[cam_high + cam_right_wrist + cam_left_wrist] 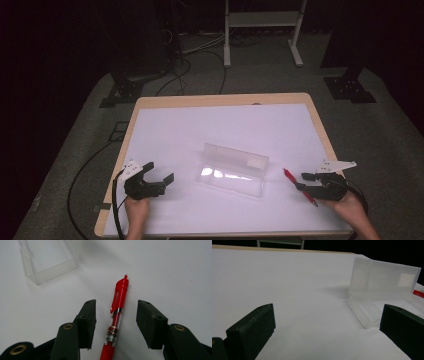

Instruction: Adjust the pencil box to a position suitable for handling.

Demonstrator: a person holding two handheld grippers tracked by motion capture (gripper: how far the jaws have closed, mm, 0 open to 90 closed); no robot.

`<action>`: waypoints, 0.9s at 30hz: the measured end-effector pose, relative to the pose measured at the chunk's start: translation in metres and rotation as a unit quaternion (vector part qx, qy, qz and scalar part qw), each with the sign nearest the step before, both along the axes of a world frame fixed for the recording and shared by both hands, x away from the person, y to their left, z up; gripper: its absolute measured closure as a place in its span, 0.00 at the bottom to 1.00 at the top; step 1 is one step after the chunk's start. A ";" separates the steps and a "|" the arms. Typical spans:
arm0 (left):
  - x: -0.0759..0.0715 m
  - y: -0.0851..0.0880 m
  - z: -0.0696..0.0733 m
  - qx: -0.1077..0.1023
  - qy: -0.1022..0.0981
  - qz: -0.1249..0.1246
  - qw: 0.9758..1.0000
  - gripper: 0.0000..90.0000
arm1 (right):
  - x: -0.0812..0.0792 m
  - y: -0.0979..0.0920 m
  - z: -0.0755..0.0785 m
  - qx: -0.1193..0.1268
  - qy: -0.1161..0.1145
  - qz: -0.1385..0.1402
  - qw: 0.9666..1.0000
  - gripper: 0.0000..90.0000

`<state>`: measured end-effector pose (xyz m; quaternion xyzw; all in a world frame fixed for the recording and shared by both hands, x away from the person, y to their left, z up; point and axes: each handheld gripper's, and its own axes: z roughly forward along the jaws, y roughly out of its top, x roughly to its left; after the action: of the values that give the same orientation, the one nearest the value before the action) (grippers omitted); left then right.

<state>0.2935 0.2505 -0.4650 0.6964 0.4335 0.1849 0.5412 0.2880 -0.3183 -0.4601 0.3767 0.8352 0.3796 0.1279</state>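
Right then, we brought our right gripper (116, 322) down over the red pen (117, 322), and its jaws stood apart on either side of the barrel, not yet pressing it. The pen lay flat on the white sheet covering the bench (220, 100), to the right of the clear plastic case (232, 172), with its clip end pointing away from us toward the case. We straddled it at the middle of the barrel, just below the clip, which we judged a sensible spot: a grip there should keep the pen balanced when it lifts, rather than letting one end droop.

In the high view our right gripper (303, 181) sat low at the near right of the sheet, its jaws across the pen (295, 182). The gap looked only a little wider than the pen, so a short squeeze should have been enough.

Meanwhile our left gripper (161, 176) waited at the near left, jaws released and spread wide with nothing between them. It faced the case (382, 290), which stood well apart from it, lid (384, 277) tipped up and tray (364, 312) lying open. We read that as a ready post: the open tray faced up to take the pen, and the left gripper could steady the case or close the lid later.

The main risk we saw was the round barrel rolling off one pad as the jaws met it.
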 end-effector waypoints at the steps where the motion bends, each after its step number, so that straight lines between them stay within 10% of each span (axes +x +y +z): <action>1: 0.000 0.000 0.000 0.000 0.000 0.000 1.000 0.00 | 0.000 0.000 -0.001 -0.001 0.000 -0.001 1.000 0.56; 27: -0.001 0.000 0.000 0.000 -0.001 0.000 1.000 0.00 | -0.008 0.006 -0.013 -0.020 0.002 -0.031 0.999 0.82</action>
<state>0.2929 0.2507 -0.4650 0.6962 0.4326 0.1855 0.5419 0.2805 -0.3123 -0.4734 0.4008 0.8307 0.3579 0.1460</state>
